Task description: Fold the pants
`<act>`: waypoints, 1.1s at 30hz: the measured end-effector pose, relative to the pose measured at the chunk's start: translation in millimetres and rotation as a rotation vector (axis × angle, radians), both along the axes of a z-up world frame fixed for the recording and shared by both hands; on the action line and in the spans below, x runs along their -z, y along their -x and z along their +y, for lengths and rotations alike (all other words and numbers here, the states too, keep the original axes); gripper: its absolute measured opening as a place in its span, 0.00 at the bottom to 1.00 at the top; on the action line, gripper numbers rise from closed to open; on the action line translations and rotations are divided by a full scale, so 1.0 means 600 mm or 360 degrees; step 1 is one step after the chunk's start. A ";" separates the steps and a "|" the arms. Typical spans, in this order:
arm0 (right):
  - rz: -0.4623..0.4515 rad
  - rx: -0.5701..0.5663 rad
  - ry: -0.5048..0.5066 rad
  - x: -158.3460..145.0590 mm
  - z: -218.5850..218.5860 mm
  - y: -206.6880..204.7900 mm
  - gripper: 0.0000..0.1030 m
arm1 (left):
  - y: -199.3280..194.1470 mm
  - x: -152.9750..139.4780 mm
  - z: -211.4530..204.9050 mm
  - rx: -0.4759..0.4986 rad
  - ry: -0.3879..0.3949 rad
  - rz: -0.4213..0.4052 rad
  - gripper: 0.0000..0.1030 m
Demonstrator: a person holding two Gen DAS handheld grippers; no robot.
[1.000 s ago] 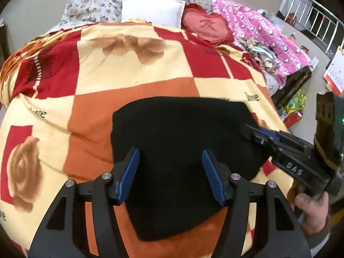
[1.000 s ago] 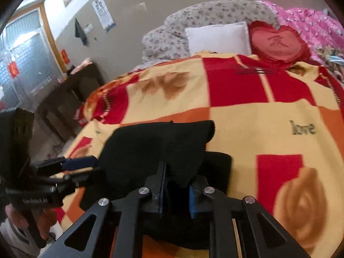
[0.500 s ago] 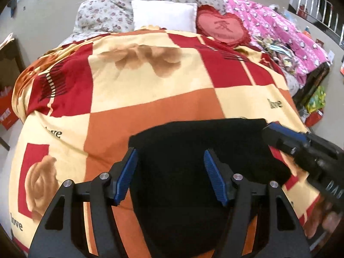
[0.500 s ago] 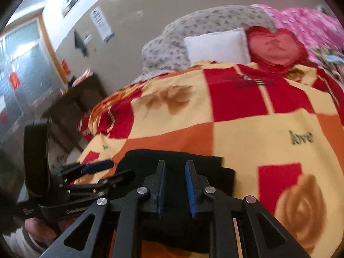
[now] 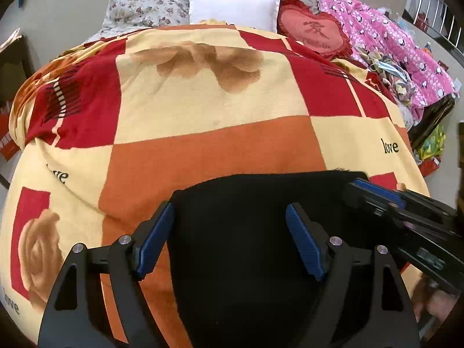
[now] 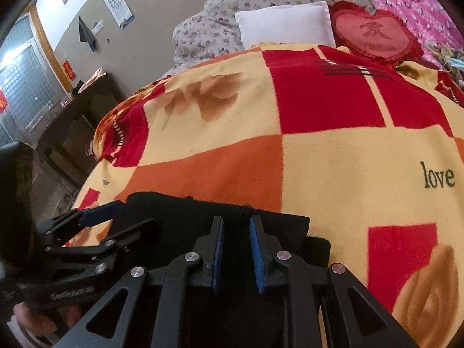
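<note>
Your pants lie folded on the blanket at the bed's near edge. Your left gripper hangs over their middle, with your right gripper at their right edge. Beyond them, a pillow sits at the head, a heart cushion to its right, and a quilt further right.

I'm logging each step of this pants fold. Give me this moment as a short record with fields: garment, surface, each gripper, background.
garment: black pants, folded, lying flat on the blanket
surface: checked blanket in red, orange and cream, over a bed
left gripper: open, fingers wide apart over the pants
right gripper: fingers a narrow gap apart over the pants; no cloth visibly between them
background: white pillow, red heart cushion, pink quilt
</note>
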State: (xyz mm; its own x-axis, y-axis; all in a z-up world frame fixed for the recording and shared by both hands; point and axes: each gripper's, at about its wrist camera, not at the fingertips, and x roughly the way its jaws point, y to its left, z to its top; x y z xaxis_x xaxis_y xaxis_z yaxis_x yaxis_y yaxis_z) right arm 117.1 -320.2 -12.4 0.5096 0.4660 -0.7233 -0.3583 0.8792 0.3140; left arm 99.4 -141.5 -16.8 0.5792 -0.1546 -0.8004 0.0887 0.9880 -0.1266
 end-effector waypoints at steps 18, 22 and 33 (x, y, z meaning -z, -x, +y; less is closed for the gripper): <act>-0.0040 -0.0057 0.0176 -0.013 -0.023 0.143 0.22 | 0.053 -0.010 -0.007 0.0028 -0.0034 0.0004 0.77; -0.0091 0.0009 0.0163 -0.029 -0.028 0.137 0.27 | 0.067 -0.013 -0.004 0.0021 -0.0003 0.0017 0.77; -0.0035 0.0018 0.0153 -0.011 -0.028 0.138 0.32 | 0.085 -0.001 -0.005 0.0010 -0.0009 0.0015 0.77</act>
State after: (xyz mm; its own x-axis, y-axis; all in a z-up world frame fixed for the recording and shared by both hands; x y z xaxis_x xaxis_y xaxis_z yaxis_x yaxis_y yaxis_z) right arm 34.2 -337.2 -5.6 0.5308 0.3893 -0.7528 -0.3541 0.9089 0.2203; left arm 48.2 -144.4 -16.5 0.5707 -0.1538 -0.8066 0.0941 0.9881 -0.1218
